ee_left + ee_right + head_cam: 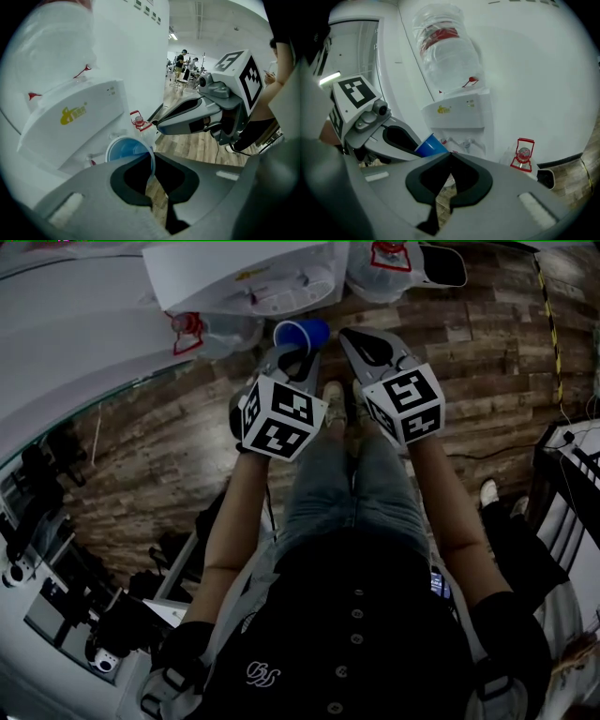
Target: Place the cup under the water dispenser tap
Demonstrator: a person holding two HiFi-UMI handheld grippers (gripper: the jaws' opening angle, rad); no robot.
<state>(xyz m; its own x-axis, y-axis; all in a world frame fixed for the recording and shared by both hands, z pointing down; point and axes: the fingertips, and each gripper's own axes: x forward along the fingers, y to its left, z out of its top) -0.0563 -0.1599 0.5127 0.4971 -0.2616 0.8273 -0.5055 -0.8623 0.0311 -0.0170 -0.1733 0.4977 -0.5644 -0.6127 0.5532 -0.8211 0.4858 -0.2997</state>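
Observation:
A blue cup (302, 333) hangs tilted in my left gripper (298, 357), which is shut on its rim. In the left gripper view the rim (127, 149) is pinched between the jaws, its open mouth facing the camera. The white water dispenser (253, 277) stands just beyond the cup. In the right gripper view its taps (461, 142) sit under the yellow logo, with a large bottle (450, 56) on top. My right gripper (352, 337) is beside the cup on its right, shut with nothing in it, and its tips meet (451, 153).
Spare water bottles with red caps lie on the wooden floor beside the dispenser, one to its left (216, 334) and one to its right (394, 268). A yellow-black cable (553, 324) runs along the right. White furniture (66, 343) borders the left.

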